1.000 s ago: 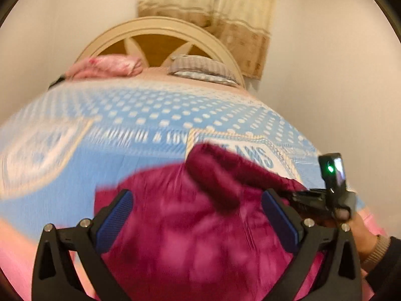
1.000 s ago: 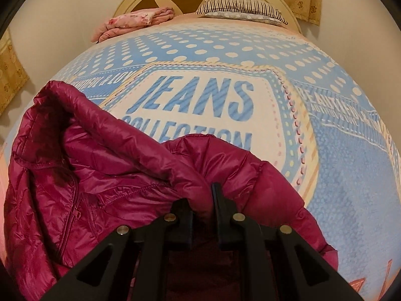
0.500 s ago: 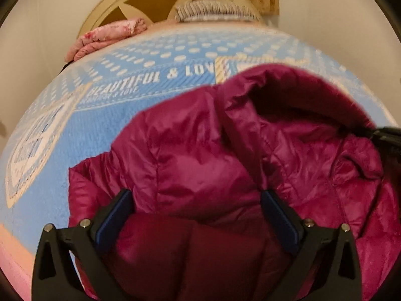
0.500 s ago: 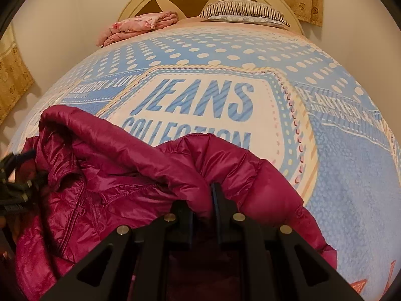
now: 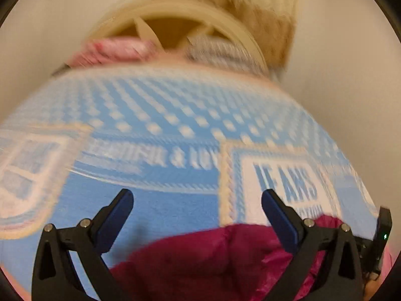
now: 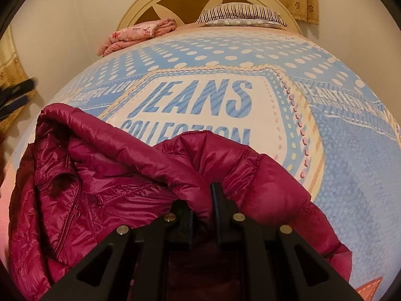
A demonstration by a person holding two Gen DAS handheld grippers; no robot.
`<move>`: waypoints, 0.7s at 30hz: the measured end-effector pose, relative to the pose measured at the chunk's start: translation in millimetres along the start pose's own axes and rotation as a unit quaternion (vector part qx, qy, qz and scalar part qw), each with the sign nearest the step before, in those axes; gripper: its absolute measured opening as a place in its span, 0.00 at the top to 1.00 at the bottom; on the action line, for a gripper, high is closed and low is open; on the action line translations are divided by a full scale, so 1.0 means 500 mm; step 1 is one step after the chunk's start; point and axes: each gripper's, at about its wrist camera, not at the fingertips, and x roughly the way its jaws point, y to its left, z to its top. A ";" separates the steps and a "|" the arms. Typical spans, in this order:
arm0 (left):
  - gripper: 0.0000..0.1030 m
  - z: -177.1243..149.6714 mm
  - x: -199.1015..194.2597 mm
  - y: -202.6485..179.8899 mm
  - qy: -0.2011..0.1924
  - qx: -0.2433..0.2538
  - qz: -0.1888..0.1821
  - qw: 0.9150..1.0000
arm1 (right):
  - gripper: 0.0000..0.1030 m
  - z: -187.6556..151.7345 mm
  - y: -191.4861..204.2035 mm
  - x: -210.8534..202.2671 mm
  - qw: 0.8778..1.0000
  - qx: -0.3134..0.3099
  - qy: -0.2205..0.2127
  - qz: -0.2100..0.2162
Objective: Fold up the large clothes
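A magenta puffer jacket (image 6: 105,183) lies bunched on the near part of the bed; its hood and zipper face left in the right wrist view. My right gripper (image 6: 203,200) is shut on a fold of the jacket. In the blurred left wrist view the jacket (image 5: 200,258) fills the bottom edge. My left gripper (image 5: 196,200) is open and empty, held above the jacket's edge and the blue bedspread (image 5: 155,208). The left gripper also shows at the left edge of the right wrist view (image 6: 15,95). The right gripper shows at the right edge of the left wrist view (image 5: 382,233).
The bedspread (image 6: 351,150) is blue with white dots and a "JEANS COLLECTION" panel. At the head of the bed lie a folded pink blanket (image 6: 140,35) and a striped pillow (image 6: 240,15) against a cream headboard (image 6: 140,7). Walls and curtains stand behind.
My left gripper has pulled back and up off the jacket, open throughout; the jacket now shows only at the bottom of its view. The right gripper keeps its grip and has barely moved.
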 end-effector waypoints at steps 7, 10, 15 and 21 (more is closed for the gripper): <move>0.00 -0.139 0.044 -0.100 0.055 0.167 0.062 0.982 | 0.87 -0.002 -0.021 -0.001 0.999 0.025 -0.007 0.032; 0.00 -0.175 0.045 -0.095 0.056 0.171 0.077 0.981 | 0.84 -0.002 -0.022 -0.014 0.999 0.031 -0.017 0.032; 0.00 -0.177 0.051 -0.075 0.053 0.138 0.064 0.987 | 0.29 0.019 0.003 -0.117 0.994 0.036 -0.104 0.001; 0.00 -0.187 0.049 -0.087 0.036 0.150 0.084 0.984 | 0.15 0.117 0.088 -0.166 0.992 0.050 -0.116 -0.003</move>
